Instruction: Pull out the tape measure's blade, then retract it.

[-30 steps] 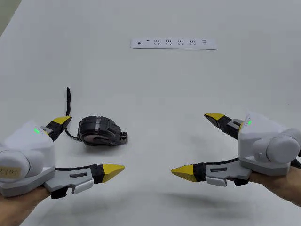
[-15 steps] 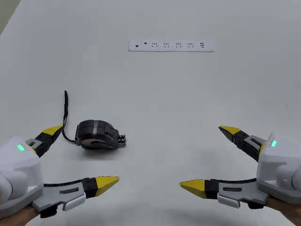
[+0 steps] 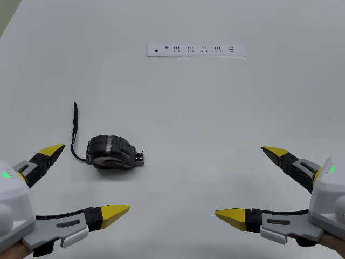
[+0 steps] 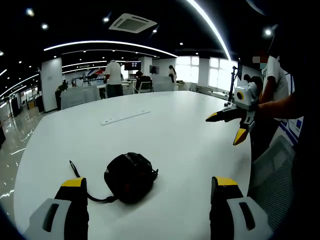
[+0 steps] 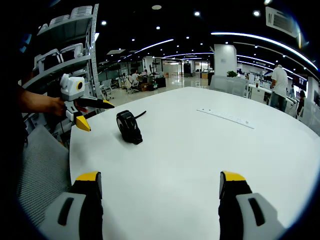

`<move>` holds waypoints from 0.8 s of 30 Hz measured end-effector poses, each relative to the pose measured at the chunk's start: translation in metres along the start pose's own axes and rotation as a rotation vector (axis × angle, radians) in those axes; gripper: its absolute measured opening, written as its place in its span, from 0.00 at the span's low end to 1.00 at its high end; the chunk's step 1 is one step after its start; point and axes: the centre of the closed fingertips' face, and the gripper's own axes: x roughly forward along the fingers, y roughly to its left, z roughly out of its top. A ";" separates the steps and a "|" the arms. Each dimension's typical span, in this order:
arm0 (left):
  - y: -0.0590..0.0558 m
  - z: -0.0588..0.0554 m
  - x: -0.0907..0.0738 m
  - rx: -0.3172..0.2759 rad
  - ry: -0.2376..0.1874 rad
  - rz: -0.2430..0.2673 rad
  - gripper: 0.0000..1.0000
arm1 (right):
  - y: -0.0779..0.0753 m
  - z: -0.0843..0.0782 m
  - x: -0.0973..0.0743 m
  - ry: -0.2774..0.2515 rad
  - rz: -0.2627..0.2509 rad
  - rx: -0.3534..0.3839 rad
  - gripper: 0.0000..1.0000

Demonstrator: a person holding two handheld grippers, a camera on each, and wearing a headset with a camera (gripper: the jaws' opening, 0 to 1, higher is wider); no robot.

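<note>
Logging the head view first: tape measure [image 3: 112,152] lies on its side on the white table [image 3: 215,108], left of centre in the frame. Its blade is retracted, with the hook end at the right edge of the case. A black wrist strap [image 3: 75,127] runs from the case toward the upper left. Left gripper [image 3: 89,178] is at lower left, jaws spread wide and holding nothing; the upper yellow tip is near the case, not touching. Right gripper [image 3: 243,182] is at lower right, jaws likewise spread and empty, well apart from the tape measure. A white power strip [image 3: 195,50] lies at upper centre, sockets visible. A green indicator light [image 3: 6,174] glows on the left gripper body, another on the right.

Left gripper view adds: the tape measure sits at lower centre, just beyond and between the two jaw tips. The right gripper is at the right of the frame. People [image 4: 114,75] stand in an open office behind.

Right gripper view adds: shelving [image 5: 65,40] at upper left, and the left gripper beside the tape measure at the left of the frame.
</note>
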 end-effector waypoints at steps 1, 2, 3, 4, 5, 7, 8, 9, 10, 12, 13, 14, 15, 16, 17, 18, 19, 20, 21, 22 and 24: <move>0.000 0.000 0.000 0.001 0.000 -0.001 1.00 | 0.000 0.000 0.000 -0.001 -0.001 0.000 1.00; 0.000 0.000 -0.001 0.002 0.001 -0.003 1.00 | -0.001 0.000 -0.002 -0.003 -0.003 0.002 1.00; 0.000 -0.001 -0.002 0.001 0.003 -0.004 1.00 | -0.001 0.000 -0.002 -0.005 -0.004 0.001 1.00; 0.000 -0.001 -0.002 0.001 0.003 -0.005 1.00 | -0.001 0.000 -0.003 -0.006 -0.006 0.001 1.00; 0.001 -0.003 -0.003 0.000 0.007 -0.003 1.00 | -0.002 0.000 -0.003 -0.003 -0.007 0.002 1.00; 0.002 -0.003 -0.004 0.001 0.007 0.000 1.00 | -0.003 -0.002 -0.004 0.002 -0.010 0.003 1.00; 0.003 -0.003 -0.004 0.000 0.006 0.002 1.00 | -0.003 -0.002 -0.005 0.003 -0.011 0.005 1.00; 0.004 -0.003 -0.004 0.000 0.007 0.004 1.00 | -0.003 -0.003 -0.005 0.005 -0.014 0.007 1.00; 0.005 -0.003 -0.005 -0.001 0.008 0.006 1.00 | -0.004 -0.004 -0.006 0.011 -0.017 0.009 1.00; 0.006 -0.003 -0.005 -0.005 0.004 0.009 1.00 | -0.006 -0.005 -0.007 0.011 -0.022 0.009 1.00; 0.007 -0.003 -0.005 -0.006 0.004 0.011 1.00 | -0.006 -0.005 -0.007 0.012 -0.022 0.008 1.00; 0.007 -0.003 -0.005 -0.006 0.004 0.011 1.00 | -0.006 -0.005 -0.008 0.012 -0.023 0.008 1.00; 0.007 -0.003 -0.005 -0.006 0.004 0.011 1.00 | -0.006 -0.005 -0.008 0.012 -0.023 0.008 1.00; 0.007 -0.003 -0.005 -0.006 0.004 0.011 1.00 | -0.006 -0.005 -0.008 0.012 -0.023 0.008 1.00; 0.008 -0.003 -0.006 -0.006 0.005 0.012 1.00 | -0.008 -0.006 -0.009 0.014 -0.026 0.009 1.00; 0.008 -0.003 -0.006 -0.005 0.007 0.013 1.00 | -0.009 -0.006 -0.010 0.015 -0.029 0.009 1.00; 0.009 -0.003 -0.007 -0.004 0.008 0.014 1.00 | -0.010 -0.007 -0.011 0.016 -0.032 0.010 1.00; 0.009 -0.003 -0.007 -0.003 0.010 0.014 1.00 | -0.012 -0.007 -0.011 0.017 -0.035 0.011 1.00; 0.009 -0.003 -0.007 -0.001 0.009 0.013 1.00 | -0.012 -0.008 -0.012 0.020 -0.037 0.011 1.00; 0.009 -0.003 -0.007 -0.001 0.009 0.013 1.00 | -0.012 -0.009 -0.012 0.021 -0.037 0.010 1.00; 0.009 -0.002 -0.007 0.003 0.009 0.012 1.00 | -0.012 -0.009 -0.012 0.022 -0.036 0.012 1.00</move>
